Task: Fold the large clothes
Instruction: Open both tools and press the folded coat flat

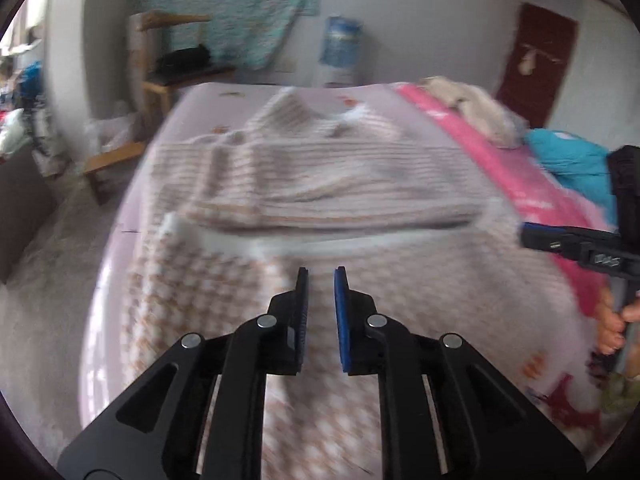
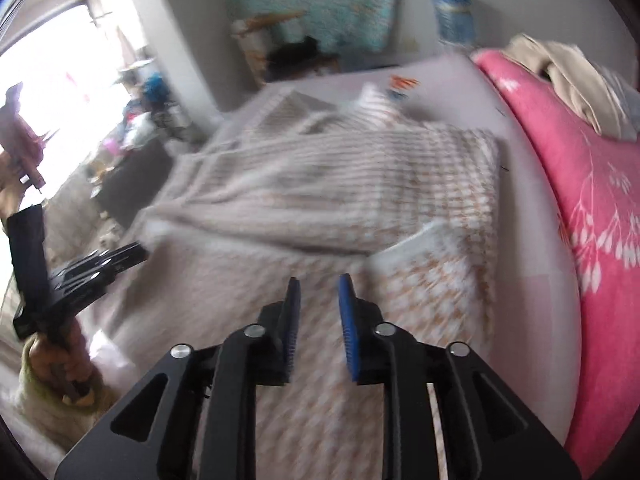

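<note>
The bed (image 1: 120, 272) is mostly covered by the checked beige sweater (image 1: 320, 184), lying partly folded with a pink blanket (image 2: 560, 168) alongside it. Left claw (image 1: 321, 276) and right claw (image 2: 320, 284) both hover over it, spread apart, holding nothing.

grey walls (image 1: 420, 8), wooden shelf (image 1: 160, 88) — bright window (image 2: 60, 72)

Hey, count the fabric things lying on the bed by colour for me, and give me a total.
Beige-and-white patterned garment: 1
Pink blanket: 1
Cream bundle of cloth: 1
Turquoise cloth: 1
Total: 4
</note>
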Demonstrator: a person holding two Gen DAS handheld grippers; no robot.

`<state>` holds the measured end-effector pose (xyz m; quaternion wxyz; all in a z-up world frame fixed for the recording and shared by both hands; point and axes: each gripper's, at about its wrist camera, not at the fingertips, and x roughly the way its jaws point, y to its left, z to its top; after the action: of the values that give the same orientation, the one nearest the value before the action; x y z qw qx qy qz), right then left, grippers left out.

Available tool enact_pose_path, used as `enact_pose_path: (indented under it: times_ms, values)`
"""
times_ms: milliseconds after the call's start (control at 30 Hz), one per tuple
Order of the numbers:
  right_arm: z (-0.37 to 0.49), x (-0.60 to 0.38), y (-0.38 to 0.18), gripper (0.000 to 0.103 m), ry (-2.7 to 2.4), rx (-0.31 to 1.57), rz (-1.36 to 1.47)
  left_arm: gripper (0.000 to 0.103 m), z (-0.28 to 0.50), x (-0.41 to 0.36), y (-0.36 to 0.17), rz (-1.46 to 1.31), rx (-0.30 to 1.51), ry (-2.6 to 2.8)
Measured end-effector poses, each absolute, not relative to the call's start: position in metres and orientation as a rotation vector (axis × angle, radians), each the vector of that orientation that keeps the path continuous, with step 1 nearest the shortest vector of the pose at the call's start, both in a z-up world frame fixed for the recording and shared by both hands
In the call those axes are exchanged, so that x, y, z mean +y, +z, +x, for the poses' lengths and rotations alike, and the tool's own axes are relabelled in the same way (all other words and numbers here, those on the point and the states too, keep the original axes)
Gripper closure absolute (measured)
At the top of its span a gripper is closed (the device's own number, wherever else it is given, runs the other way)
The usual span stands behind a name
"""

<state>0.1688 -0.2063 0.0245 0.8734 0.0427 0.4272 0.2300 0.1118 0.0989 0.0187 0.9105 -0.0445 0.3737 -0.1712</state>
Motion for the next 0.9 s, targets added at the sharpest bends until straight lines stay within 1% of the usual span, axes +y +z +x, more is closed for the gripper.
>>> enact_pose_path:
  times_ms: [100,167,233,300,367,467,567,633,667,700,733,800,900]
  values:
    - [0.134,-0.184,0.021,0.080,0.567,0.902,-0.007,0.091,0.088,0.083,0.016,-0.127,0.802,-0.515]
    - [0.121,-0.169,0.014,0.080,0.617,0.919,-0.053,0.091,0.078,0.066,0.003,-0.118,0.853,-0.560]
    - [0.115,-0.153,-0.004,0.080,0.598,0.948,-0.136,0.090,0.075,0.048,-0.017,-0.034,0.905,-0.498]
    - [0.115,-0.143,-0.025,0.080,0.550,0.964,-0.231,0.091,0.076,0.040,-0.031,0.019,0.906,-0.459]
    - [0.115,-0.146,-0.035,0.080,0.552,0.936,-0.201,0.091,0.076,0.036,-0.038,0.050,0.872,-0.434]
    - [0.114,-0.149,-0.022,0.080,0.543,0.960,-0.188,0.092,0.072,0.032,-0.025,0.089,0.866,-0.422]
    - [0.102,-0.157,-0.006,0.080,0.492,0.903,-0.218,0.091,0.059,0.044,-0.012,0.148,0.795,-0.362]
    - [0.103,-0.175,-0.013,0.080,0.414,0.915,-0.202,0.091,0.068,0.059,-0.025,0.154,0.841,-0.270]
    - [0.107,-0.181,-0.023,0.080,0.393,0.943,-0.194,0.091,0.075,0.072,-0.038,0.101,0.890,-0.255]
    - [0.112,-0.185,-0.033,0.080,0.390,0.974,-0.176,0.091,0.078,0.083,-0.045,0.024,0.889,-0.280]
    - [0.112,-0.192,-0.038,0.080,0.400,0.956,-0.122,0.091,0.078,0.089,-0.046,-0.019,0.873,-0.295]
    - [0.117,-0.191,-0.030,0.080,0.396,0.966,-0.146,0.091,0.079,0.091,-0.042,-0.027,0.882,-0.302]
    - [0.109,-0.203,-0.010,0.080,0.326,0.897,-0.173,0.091,0.073,0.102,-0.027,-0.033,0.841,-0.264]
